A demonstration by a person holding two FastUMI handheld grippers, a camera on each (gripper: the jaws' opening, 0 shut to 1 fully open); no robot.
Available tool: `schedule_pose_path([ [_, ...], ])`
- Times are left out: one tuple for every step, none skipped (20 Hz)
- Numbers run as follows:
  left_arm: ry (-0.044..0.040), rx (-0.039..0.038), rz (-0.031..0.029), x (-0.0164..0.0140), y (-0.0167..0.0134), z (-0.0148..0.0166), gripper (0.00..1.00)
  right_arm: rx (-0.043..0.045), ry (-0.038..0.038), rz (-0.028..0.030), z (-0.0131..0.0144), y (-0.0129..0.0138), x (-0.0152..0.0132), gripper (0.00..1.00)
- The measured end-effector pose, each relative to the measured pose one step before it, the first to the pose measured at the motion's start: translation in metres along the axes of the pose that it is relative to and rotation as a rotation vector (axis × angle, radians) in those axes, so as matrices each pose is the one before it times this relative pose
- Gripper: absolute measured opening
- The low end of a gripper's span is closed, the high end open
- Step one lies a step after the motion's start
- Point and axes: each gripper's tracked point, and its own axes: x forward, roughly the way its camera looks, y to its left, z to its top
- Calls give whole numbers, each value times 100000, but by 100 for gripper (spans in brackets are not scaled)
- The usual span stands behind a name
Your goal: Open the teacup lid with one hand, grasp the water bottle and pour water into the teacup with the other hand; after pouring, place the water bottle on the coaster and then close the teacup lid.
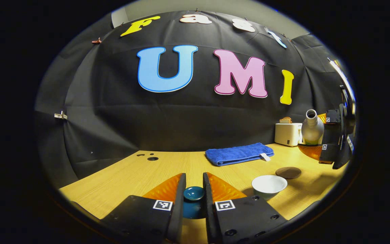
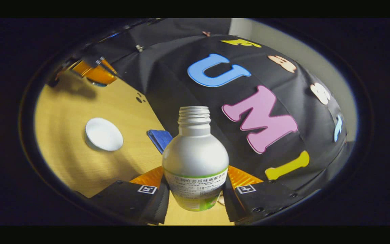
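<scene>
I am holding the lid [image 1: 194, 193] pinched between the fingers of the left gripper [image 1: 194, 200], low over the table [image 1: 120, 183] and off to the left of the cup [image 1: 269, 185], so that the cup's white mouth is standing open with nothing above it. I am carrying the bottle [image 2: 195, 159] in the right gripper [image 2: 195, 195], both fingers pressing on its labelled belly, where the body is widest and the grip looks steadiest; its cap is off and the threaded neck is pointing away from the fingers. In the left gripper view the bottle [image 1: 312, 128] is hanging in the air, above the table and to the right of the cup, roughly upright, so I judge that pouring is not yet under way. The coaster [image 1: 288, 172] is lying just behind the cup, free to take the bottle afterwards. A towel [image 1: 238, 153] and a toaster [image 1: 287, 134] are sitting farther back, apart from the work.
</scene>
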Motion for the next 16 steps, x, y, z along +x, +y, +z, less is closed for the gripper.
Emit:
schedule_pose_path([
  [45, -2, 324, -38, 169, -42, 31, -5049, -1046, 700, -147, 265, 706, 70],
  [48, -23, 551, -24, 192, 40, 31, -4974, -1015, 810, -219, 252, 413, 70],
  [-31, 46, 283, -59, 54, -28, 31, -4196, -682, 662, -66, 246, -141, 70],
  [47, 23, 4, -57, 2, 40, 31, -3907, -415, 614, -218, 135, -5, 70],
  [-48, -14, 17, 2, -8, -31, 31, -3647, -527, 1054, -200, 214, 78, 69],
  [0, 1, 19, 46, -22, -4, 34, -3565, -329, 1087, -250, 296, 39, 66],
  [24, 28, 20, -30, -1, 27, 31, -3265, 3, 1490, -300, 227, 348, 69],
  [-34, -13, -7, -15, -2, 28, 31, -2344, 707, 1725, -349, 140, 320, 69],
  [-29, 3, 9, -52, 9, -93, 31, -1944, 493, 1904, -131, 313, 268, 70],
  [43, 9, -132, 31, -14, 51, 31, -1455, -145, 742, -122, 132, 320, 70],
  [7, -12, -279, 90, -92, 10, 31, -1490, -1078, 280, 247, 238, 41, 70],
  [-36, -13, -160, 12, -42, -70, 31, -1400, -1248, -260, 300, 151, 64, 70],
  [10, 12, -17, -23, 26, 29, 31, -1914, -1060, 139, 214, 349, 21, 70],
  [3, -5, -79, -8, -1, 32, 31, -2770, -765, -252, -124, 105, -75, 70],
  [-1, -11, -114, -95, -86, -78, 31, -3086, -700, -396, 100, 56, -111, 70],
  [19, 20, 14, 26, -15, -14, 31, -2578, -669, -395, 122, 118, -35, 70],
])
